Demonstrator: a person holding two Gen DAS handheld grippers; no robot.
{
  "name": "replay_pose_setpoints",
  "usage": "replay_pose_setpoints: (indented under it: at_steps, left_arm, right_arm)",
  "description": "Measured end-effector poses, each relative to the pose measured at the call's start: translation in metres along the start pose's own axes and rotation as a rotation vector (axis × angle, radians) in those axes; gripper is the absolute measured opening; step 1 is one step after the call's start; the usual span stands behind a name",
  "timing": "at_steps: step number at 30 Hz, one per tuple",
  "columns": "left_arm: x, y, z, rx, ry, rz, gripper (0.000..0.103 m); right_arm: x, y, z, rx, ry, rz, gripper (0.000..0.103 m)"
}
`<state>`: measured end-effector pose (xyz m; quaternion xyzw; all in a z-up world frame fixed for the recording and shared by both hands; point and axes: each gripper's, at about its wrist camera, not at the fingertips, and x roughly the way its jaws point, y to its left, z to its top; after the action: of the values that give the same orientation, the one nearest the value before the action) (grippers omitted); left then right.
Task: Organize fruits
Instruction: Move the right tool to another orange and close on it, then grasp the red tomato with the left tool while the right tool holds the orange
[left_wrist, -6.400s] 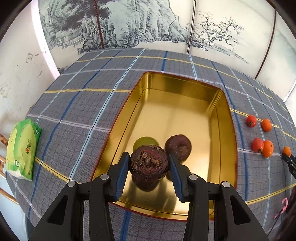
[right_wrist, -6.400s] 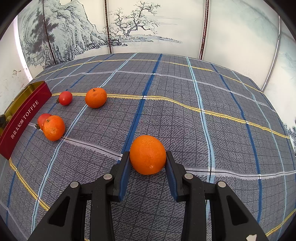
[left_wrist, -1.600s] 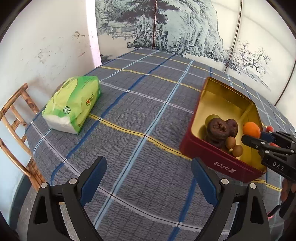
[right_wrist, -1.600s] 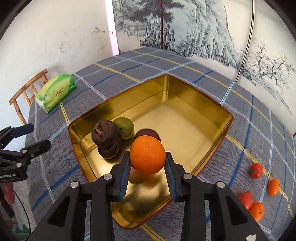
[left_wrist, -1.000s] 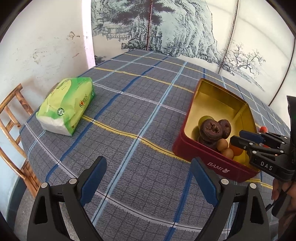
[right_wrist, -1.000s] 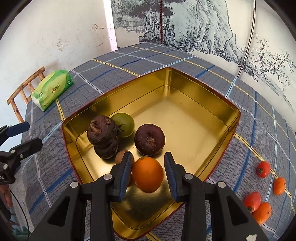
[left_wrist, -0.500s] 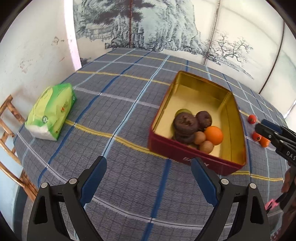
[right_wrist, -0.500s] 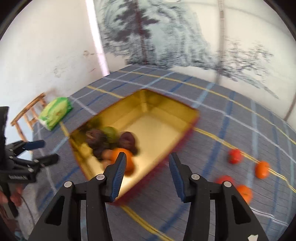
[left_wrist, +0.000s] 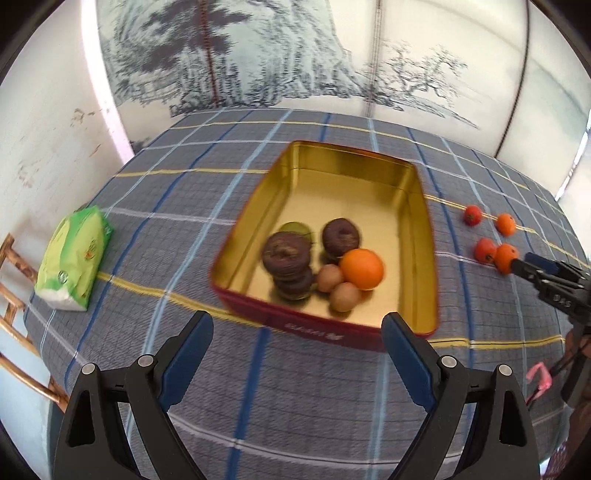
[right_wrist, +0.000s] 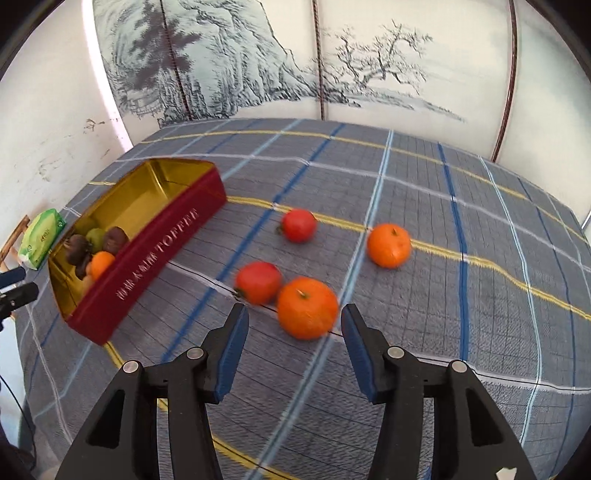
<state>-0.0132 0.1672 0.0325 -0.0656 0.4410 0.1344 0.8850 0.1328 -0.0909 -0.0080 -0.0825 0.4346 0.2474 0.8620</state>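
Since the earlier frame the right gripper (right_wrist: 291, 332) has left its orange (left_wrist: 361, 268) in the tin (left_wrist: 428, 236) and swung, jaws open, toward the nearest tangerine (right_wrist: 306, 308) on the cloth, while the left gripper (left_wrist: 297, 354) hangs open, empty.

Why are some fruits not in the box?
Four are out on the tablecloth: two tomatoes and two oranges, beside the tin. The right hand-held gripper is open near one orange.

A green tissue pack (left_wrist: 75, 258) lies on the plaid tablecloth (left_wrist: 177, 206) at nine o'clock, beside a wooden chair (left_wrist: 14, 321); painted screen (left_wrist: 295, 55) at twelve.
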Motion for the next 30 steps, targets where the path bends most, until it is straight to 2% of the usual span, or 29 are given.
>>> replay_pose_setpoints:
  at_steps: [10, 15, 20, 24, 30]
  left_arm:
    - [0.002, -0.064, 0.023, 0.134, -0.019, -0.056, 0.092]
    - [0.011, -0.103, 0.032, 0.206, -0.042, -0.071, 0.092]
    - [0.029, -0.142, 0.035, 0.263, -0.031, -0.129, 0.092]
    - [0.039, -0.171, 0.036, 0.309, -0.038, -0.174, 0.092]
    - [0.062, -0.201, 0.043, 0.313, -0.001, -0.222, 0.092]
  right_arm:
    - [0.031, 0.0, 0.002, 0.0, 0.033, -0.002, 0.049]
    - [0.034, -0.002, 0.001, -0.002, 0.021, -0.016, 0.039]
    - [0.029, -0.008, -0.003, 0.0, 0.011, -0.023, 0.038]
    - [0.021, -0.027, -0.011, 0.013, 0.005, -0.067, 0.038]
    - [0.007, -0.068, -0.021, 0.071, 0.002, -0.131, 0.038]
